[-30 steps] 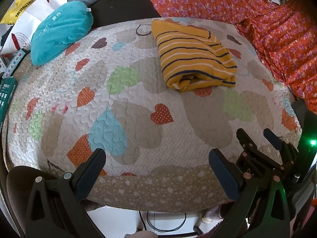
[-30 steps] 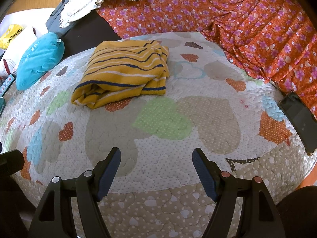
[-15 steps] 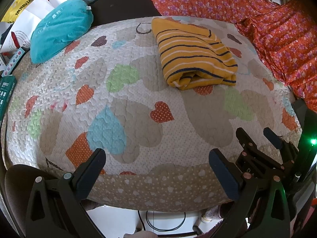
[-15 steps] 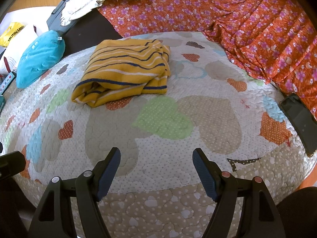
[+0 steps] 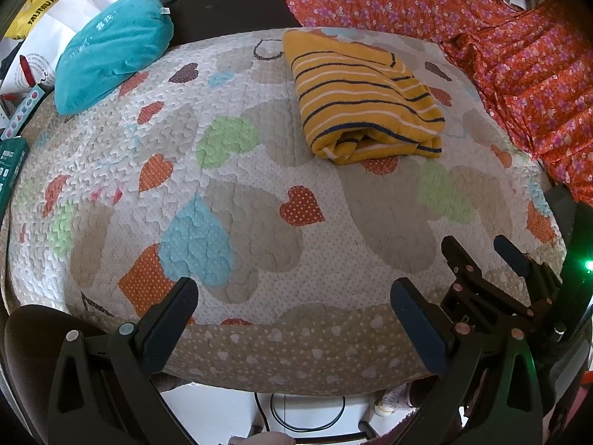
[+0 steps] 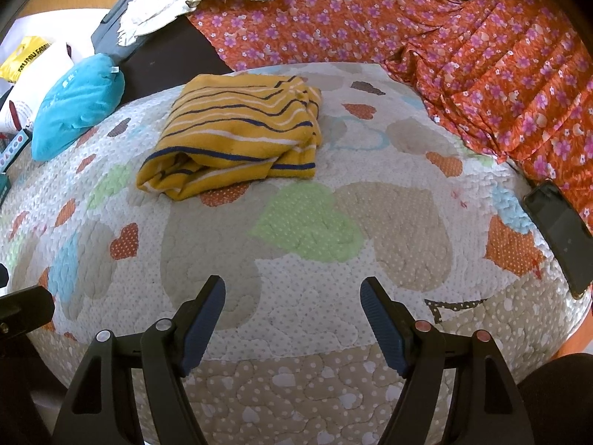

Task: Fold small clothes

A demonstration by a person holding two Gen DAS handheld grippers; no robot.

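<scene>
At the bottom of the left wrist view the left gripper (image 5: 294,307) has its dark fingers (image 5: 168,319) spread wide with nothing between them, poised over the near edge of a quilted heart-patterned mat (image 5: 259,237); the right gripper (image 5: 481,256) shows at the lower right of that frame, just beside it. In the right wrist view, the right gripper (image 6: 292,315) sits at the bottom of the frame, its blue-padded fingers (image 6: 381,328) likewise spread and empty above the mat (image 6: 370,230). Farther up, well apart from both grippers, the folded yellow striped garment (image 5: 363,100) lies flat on the mat, in the upper middle of the left view and the upper left-centre of the right view (image 6: 237,137), with its rolled open end facing the cameras. A dark phone (image 6: 561,228) rests at the right edge of the right view, on the mat's border. A teal cushion (image 5: 111,50) sits at the upper left, touching the mat's far corner, and an orange floral cloth (image 6: 463,44) fills the upper right beyond the mat.
</scene>
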